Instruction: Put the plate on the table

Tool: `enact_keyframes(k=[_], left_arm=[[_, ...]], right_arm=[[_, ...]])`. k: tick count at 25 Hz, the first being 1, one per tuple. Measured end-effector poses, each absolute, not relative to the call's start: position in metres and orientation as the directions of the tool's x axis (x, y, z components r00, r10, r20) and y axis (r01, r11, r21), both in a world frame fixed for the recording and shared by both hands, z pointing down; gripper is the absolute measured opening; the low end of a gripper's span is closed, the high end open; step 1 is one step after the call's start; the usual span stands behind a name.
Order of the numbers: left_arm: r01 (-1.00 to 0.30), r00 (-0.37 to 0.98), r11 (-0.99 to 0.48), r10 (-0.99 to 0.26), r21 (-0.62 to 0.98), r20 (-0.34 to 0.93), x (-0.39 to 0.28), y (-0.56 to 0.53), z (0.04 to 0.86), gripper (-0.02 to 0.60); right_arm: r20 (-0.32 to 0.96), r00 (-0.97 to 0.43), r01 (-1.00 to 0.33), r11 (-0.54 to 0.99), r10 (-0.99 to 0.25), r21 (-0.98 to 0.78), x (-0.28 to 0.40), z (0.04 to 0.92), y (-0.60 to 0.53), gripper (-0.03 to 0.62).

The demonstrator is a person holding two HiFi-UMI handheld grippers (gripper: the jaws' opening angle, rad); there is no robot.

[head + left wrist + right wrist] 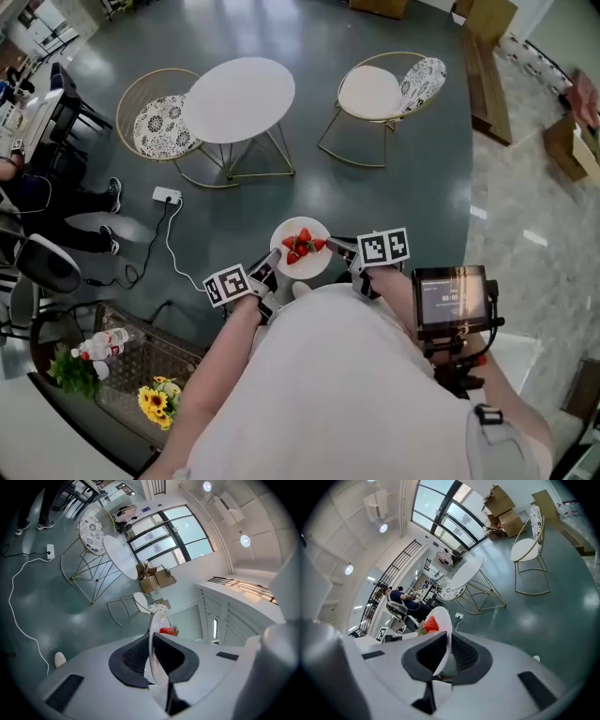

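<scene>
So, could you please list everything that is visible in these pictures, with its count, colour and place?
plate: one, white, held above the floor between both claws
strawberries: several, red, on the plate
round table: one, white, ahead on the floor
chairs: two, gold wire frames, white seats, one on each side of the table
power strip: one, white, on the floor left of the plate
flowers: one bunch, yellow, lower left
seated person: one, dark clothes, far left
left claw: one, grey, shut on the plate's rim
right claw: one, grey, shut on the opposite rim
</scene>
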State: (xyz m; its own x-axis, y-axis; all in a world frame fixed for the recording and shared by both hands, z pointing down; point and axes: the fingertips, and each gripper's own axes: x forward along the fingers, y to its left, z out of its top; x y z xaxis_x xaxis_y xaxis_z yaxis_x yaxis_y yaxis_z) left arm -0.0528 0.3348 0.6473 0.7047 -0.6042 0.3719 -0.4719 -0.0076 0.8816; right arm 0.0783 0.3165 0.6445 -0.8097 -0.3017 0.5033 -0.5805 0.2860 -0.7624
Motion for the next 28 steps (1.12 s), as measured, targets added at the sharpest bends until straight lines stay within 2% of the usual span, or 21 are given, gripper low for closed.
enact_keyframes(k=[28], left_arm=[[-0.515,0.725,0.012,-0.528,0.857,0.443,-0.04,0.35,0.673,0.025]], right_arm=[[0.531,-0.797,-0.596,0.233,-0.288,-0.768,0.089,0.667,0.33,0.02]])
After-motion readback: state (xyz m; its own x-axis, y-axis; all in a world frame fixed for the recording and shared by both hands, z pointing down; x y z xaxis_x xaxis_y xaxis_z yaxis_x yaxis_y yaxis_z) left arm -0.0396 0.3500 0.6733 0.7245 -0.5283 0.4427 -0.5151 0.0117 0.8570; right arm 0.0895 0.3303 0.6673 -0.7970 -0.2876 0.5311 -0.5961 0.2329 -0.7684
